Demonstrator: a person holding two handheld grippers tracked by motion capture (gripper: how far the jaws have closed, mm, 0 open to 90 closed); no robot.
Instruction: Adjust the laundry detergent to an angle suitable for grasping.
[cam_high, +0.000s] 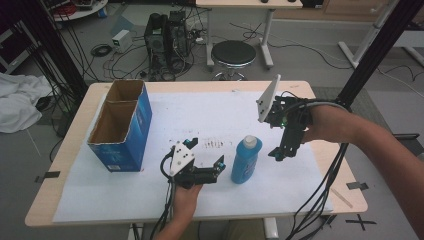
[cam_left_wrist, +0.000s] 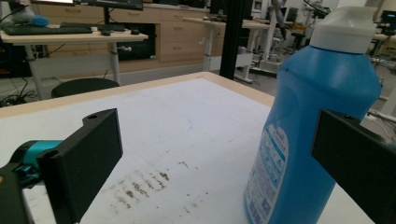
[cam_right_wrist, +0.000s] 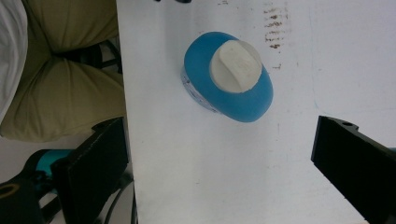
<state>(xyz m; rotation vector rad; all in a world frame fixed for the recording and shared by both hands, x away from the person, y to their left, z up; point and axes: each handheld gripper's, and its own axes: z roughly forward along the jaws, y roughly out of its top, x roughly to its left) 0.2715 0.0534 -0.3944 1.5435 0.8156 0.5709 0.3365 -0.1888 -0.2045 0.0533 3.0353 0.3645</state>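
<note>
Upright on the white sheet that covers the worktop (cam_high: 280, 95) stands a blue bottle (cam_high: 246, 160) with a white cap, a little right of the sheet's middle and toward the person's edge. Just left of it, the left tongs (cam_high: 206, 156) lie low over the sheet, their jaws spread wide and clamped on nothing; in the left gripper view the bottle stands close before the right-hand jaw, with no contact to be made out. The right tongs (cam_high: 278, 153) hang above the sheet just right of the bottle, pointing steeply down, jaws likewise wide apart and empty. Their own camera looks almost straight down on the bottle's cap (cam_right_wrist: 235, 64), which sits ahead of the jaws rather than between them. A patch of small brown marks (cam_high: 214, 144) stains the sheet just behind the bottle. Well off to the left, an open blue cardboard box (cam_high: 122, 127) stands on the worktop, touching neither tool.
</note>
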